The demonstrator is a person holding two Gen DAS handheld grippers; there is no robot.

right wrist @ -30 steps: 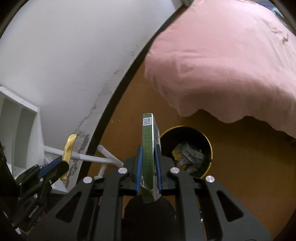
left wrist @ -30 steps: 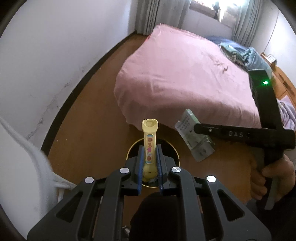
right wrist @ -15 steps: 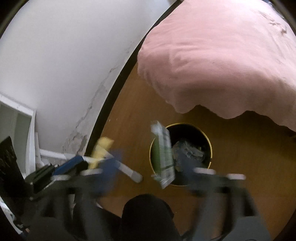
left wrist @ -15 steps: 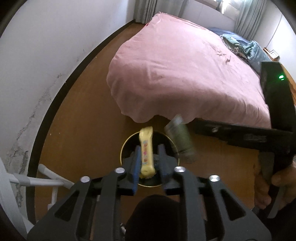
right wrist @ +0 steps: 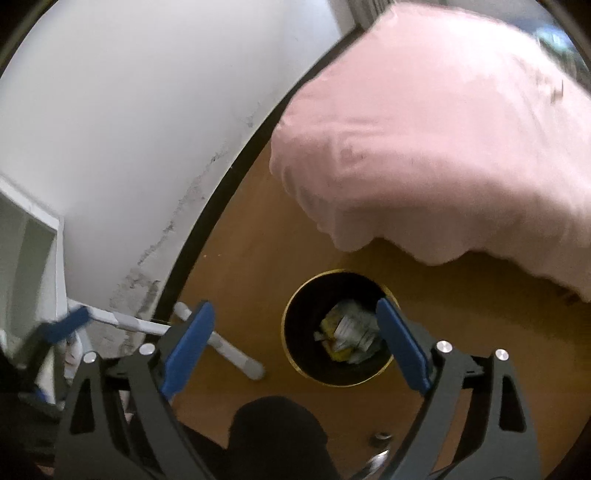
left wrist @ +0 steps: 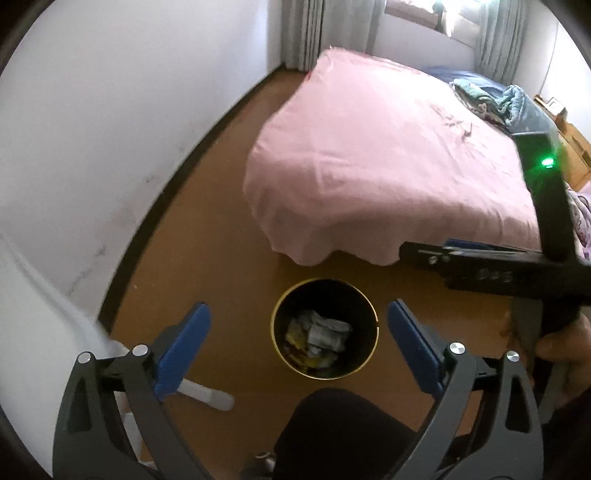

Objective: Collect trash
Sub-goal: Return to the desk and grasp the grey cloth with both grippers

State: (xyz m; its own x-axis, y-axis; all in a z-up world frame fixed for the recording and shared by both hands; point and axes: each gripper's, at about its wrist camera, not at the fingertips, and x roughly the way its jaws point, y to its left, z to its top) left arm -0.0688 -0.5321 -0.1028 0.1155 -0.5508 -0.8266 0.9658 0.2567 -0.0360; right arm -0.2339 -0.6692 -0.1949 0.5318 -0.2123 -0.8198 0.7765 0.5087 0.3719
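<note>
left gripper (left wrist: pixel 298 334) jaws opening, blue pads spread wide, nothing between them. right gripper (right wrist: pixel 295 341) also opening, pads wide apart, nothing gripped. both point down at the floor. directly below and between the left pads sits the trash bin (left wrist: pixel 277 325), round, black with a gold rim, standing upright on the brown wooden floor (left wrist: pixel 207 266). inside it the trash (left wrist: pixel 317 338): crumpled white and grey paper plus yellow wrapper bits lying at the bottom, well below the gripper, not touching any pad. in the right wrist view the same bin (right wrist: pixel 295 317) sits between the pads but shifted toward the right pad, which overlaps its rim in the picture; trash (right wrist: pixel 347 334) shows as white and yellow pieces in the bottom. the right gripper body shows at the right edge of the left view, black with a green light, held by a hand (left wrist: pixel 561 350). the left gripper shows blurred at the left edge of the right view. a white rack leg (right wrist: pixel 236 356) lies on the floor just left of the bin, near the left pads. a dark rounded shape at the bottom centre of both views, cannot tell what. beyond the bin the bed (left wrist: pixel 376 162) with a pink cover, its corner hanging near the bin, not touching. white wall (left wrist: pixel 122 110) with dark skirting on the left, curtains (left wrist: pixel 314 29) and a window farthest back.
</note>
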